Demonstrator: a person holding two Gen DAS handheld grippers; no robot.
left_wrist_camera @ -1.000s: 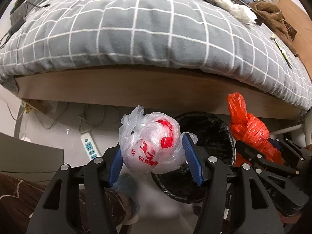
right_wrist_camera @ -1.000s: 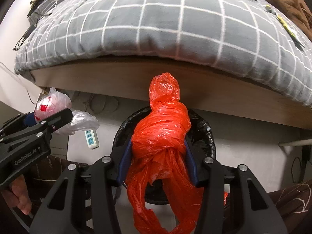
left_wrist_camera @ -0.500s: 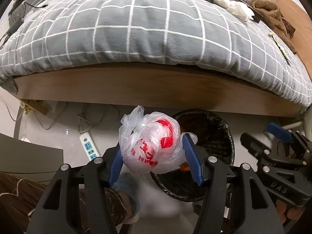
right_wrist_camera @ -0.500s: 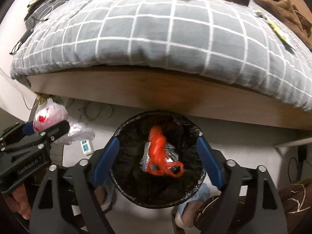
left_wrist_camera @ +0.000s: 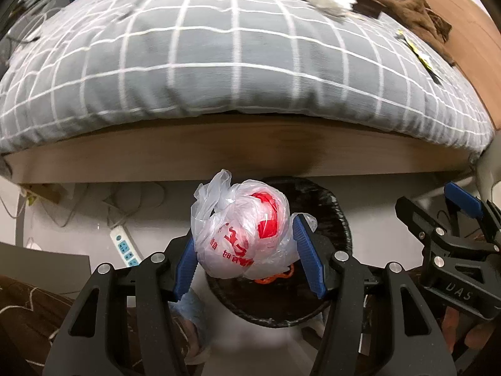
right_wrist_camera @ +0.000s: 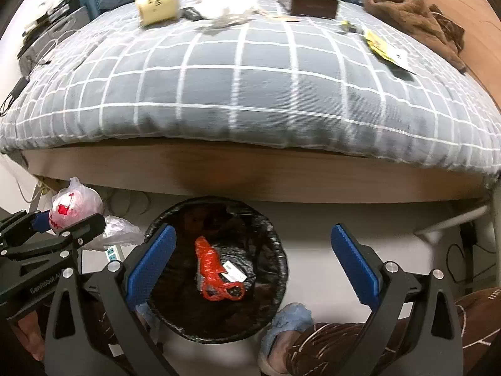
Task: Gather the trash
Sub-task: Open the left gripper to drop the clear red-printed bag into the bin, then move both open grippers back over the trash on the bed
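The left gripper (left_wrist_camera: pixel 247 257) clamps a knotted white plastic bag (left_wrist_camera: pixel 241 235) over the black-lined bin (right_wrist_camera: pixel 216 269) on the floor by the bed (right_wrist_camera: pixel 250 94). The right gripper (right_wrist_camera: pixel 253 257), jaws opening with nothing between them, hangs above the bin, where the red bag (right_wrist_camera: pixel 216 272) lies.

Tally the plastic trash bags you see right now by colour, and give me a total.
White bag with red print, held in the left tool: 1
Orange-red bag, lying inside the black bin: 1
Total: 2
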